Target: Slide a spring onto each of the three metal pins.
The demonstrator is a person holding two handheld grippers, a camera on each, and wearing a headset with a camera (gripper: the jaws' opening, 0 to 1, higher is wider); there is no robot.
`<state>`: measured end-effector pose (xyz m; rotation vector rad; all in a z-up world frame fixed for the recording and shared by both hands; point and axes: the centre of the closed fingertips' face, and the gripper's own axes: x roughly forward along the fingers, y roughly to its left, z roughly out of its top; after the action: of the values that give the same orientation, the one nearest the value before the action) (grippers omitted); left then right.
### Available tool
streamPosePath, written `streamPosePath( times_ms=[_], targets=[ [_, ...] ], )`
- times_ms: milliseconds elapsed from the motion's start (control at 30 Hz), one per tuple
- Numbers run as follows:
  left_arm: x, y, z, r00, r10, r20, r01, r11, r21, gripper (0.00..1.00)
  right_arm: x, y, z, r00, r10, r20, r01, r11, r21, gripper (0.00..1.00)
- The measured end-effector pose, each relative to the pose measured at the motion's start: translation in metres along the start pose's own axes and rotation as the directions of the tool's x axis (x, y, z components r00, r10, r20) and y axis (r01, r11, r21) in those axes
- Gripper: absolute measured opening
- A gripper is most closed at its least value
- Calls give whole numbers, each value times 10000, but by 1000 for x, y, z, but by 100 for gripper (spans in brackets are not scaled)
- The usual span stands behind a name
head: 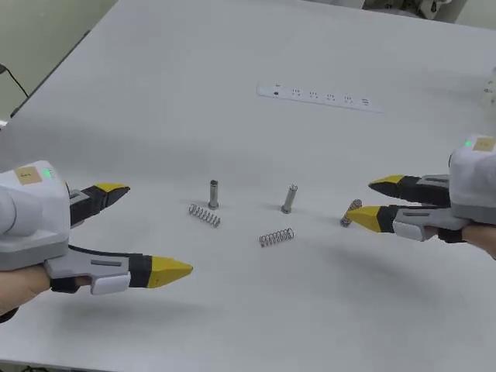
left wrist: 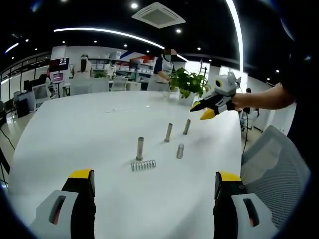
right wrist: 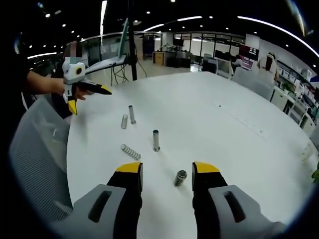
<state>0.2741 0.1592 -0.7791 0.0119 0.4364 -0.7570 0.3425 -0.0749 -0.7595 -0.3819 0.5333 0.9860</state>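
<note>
White workbench point(head: 248, 333) under both your grippers. Your left gripper point(head: 143, 229) is held over it with the fingers wide apart and nothing between them. Your right gripper point(head: 370, 200) sits at a narrower gap and isn't gripping anything either. The third pin point(right wrist: 180, 178) is just ahead of the right fingertips, in line with the gap, and looks to have a spring wrapped round it. It's tilted; can't tell if it touches the lower fingertip.

Roughly midway between your two sets of fingertips a loose spring point(head: 277, 237) lies flat. Just beyond it the middle pin point(head: 289, 198) stands bare with a slight tilt.

Ahead of your left fingertips a second loose spring point(head: 204, 215) lies flat, just beside the base of the left pin point(head: 213, 194), which stands upright and bare.

Well beyond all the fingertips a white power strip point(head: 318, 96) lies across the bench. Far past the left fingers in the left gripper view, a potted plant point(left wrist: 189, 82) stands at the table's far edge, with office desks behind it
</note>
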Motion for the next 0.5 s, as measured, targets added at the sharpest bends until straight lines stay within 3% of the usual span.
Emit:
streamPosePath(
  times_ms=[233, 500],
  targets=[
    [0, 0, -1, 10000, -27, -28, 27, 10000, -8, 98, -1, 21, 12, 9984, 498, -274, -530, 9896, -1339, 36],
    [0, -1, -1, 10000, -60, -18, 60, 10000, -14, 98, 10, 40, 9, 9887, 1003, -1115, -1271, 9551, -2677, 33]
  ],
)
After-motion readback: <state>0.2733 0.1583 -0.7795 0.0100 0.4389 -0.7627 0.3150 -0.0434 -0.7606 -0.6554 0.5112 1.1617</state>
